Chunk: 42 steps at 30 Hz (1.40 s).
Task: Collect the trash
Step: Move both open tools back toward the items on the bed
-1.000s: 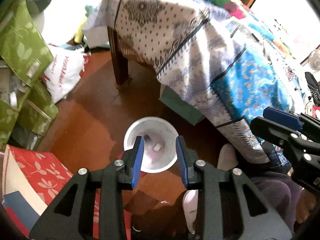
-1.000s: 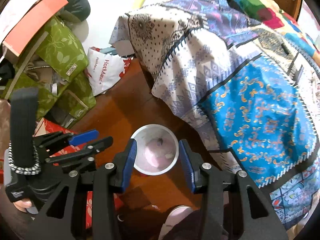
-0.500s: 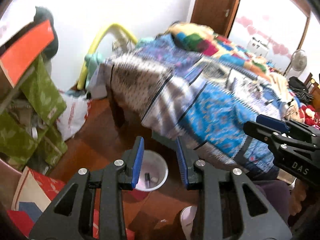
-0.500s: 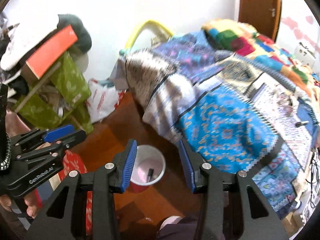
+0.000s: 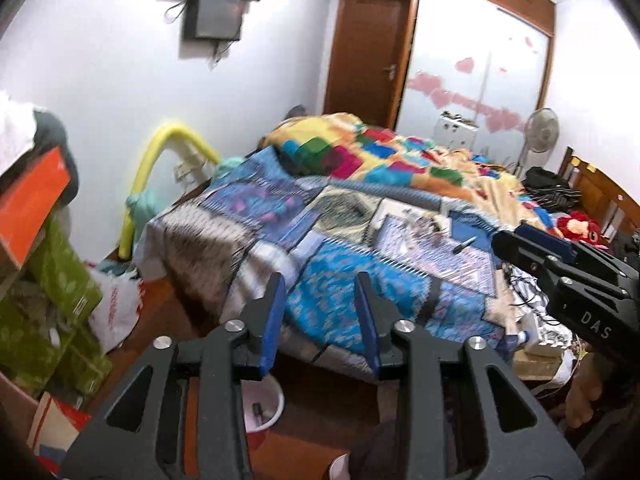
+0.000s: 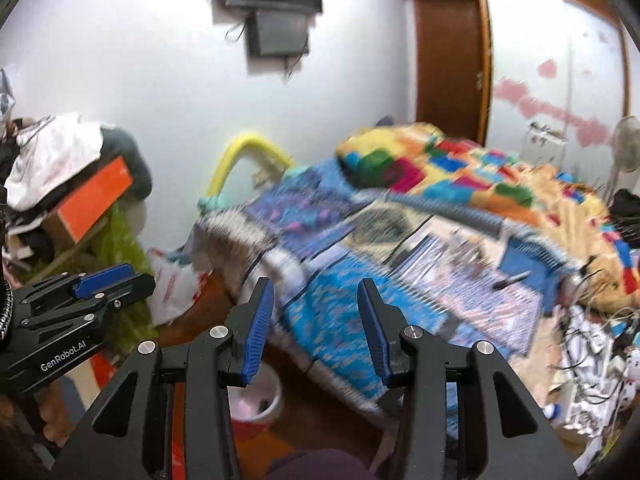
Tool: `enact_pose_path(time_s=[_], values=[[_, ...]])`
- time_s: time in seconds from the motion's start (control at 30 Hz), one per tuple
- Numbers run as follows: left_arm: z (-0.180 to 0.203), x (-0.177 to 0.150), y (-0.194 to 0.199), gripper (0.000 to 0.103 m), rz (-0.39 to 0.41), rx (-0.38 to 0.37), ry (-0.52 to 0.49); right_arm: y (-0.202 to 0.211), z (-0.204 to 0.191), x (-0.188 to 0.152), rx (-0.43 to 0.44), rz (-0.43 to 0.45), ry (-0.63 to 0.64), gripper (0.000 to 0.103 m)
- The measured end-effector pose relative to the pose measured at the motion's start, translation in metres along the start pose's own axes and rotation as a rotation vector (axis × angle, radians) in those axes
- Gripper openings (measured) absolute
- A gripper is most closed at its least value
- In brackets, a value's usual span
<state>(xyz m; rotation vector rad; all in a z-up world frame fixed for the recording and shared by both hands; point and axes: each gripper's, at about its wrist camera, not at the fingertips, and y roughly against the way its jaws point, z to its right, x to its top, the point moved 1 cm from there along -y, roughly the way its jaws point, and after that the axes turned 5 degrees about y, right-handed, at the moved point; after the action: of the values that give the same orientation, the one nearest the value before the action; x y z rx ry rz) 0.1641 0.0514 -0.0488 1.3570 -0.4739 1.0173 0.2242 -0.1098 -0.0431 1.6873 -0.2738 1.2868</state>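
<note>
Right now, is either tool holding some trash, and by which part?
Nothing is held. The left tool is opening with only air between its fingers, and the right tool is open and empty.

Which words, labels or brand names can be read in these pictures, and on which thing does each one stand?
"DAS": white letters on the side of the right gripper, seen from the left wrist view.
"GenRobot.AI": white letters on the side of the left gripper, seen from the right wrist view.
Red print on the white plastic bag on the floor: too blurred to read.
No other text can be read.
</note>
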Motion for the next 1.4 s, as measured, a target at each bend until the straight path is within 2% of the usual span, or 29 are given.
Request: enact_pose_path(time_s=[0.23, 0.5, 0.57, 0.63, 0.7, 0.8, 0.9, 1.0, 1.13, 1.23, 1.4], values=[[0.045, 0.019, -0.009, 0.047, 0.03, -0.084, -0.036, 0.038, 0.036, 0.009, -0.088, 0.11, -0.031, 0.04], [0.091, 0.038, -0.041, 0.06, 0.041, -0.133, -0.094, 0.044, 0.084, 0.007, -0.183, 0.124, -0.065, 0.04], [0.1, 0.04, -0.052, 0.067, 0.044, -0.132, -0.099, 0.044, 0.098, 0.004, -0.215, 0.114, -0.075, 0.04], [0.112, 0.042, -0.066, 0.069, 0.037, -0.138, -0.111, 0.039, 0.115, 0.002, -0.258, 0.093, -0.084, 0.045], [0.123, 0.044, -0.084, 0.069, 0.021, -0.149, -0.129, 0.033, 0.13, -0.001, -0.287, 0.082, -0.097, 0.065], [0.138, 0.045, -0.111, 0.069, -0.005, -0.166, -0.152, 0.026, 0.154, -0.005, -0.326, 0.079, -0.123, 0.077], [0.15, 0.046, -0.139, 0.069, -0.039, -0.187, -0.161, 0.012, 0.176, -0.008, -0.351, 0.046, -0.133, 0.084], [0.159, 0.046, -0.174, 0.069, -0.081, -0.195, -0.169, -0.007, 0.196, -0.013, -0.369, 0.009, -0.146, 0.084], [0.164, 0.043, -0.218, 0.069, -0.122, -0.193, -0.164, -0.033, 0.221, -0.023, -0.324, -0.063, -0.182, 0.084], [0.167, 0.04, -0.257, 0.069, -0.173, -0.197, -0.153, -0.057, 0.241, -0.032, -0.319, -0.111, -0.238, 0.084], [0.168, 0.03, -0.324, 0.069, -0.231, -0.154, -0.158, -0.11, 0.276, -0.049, -0.293, -0.207, -0.355, 0.084]])
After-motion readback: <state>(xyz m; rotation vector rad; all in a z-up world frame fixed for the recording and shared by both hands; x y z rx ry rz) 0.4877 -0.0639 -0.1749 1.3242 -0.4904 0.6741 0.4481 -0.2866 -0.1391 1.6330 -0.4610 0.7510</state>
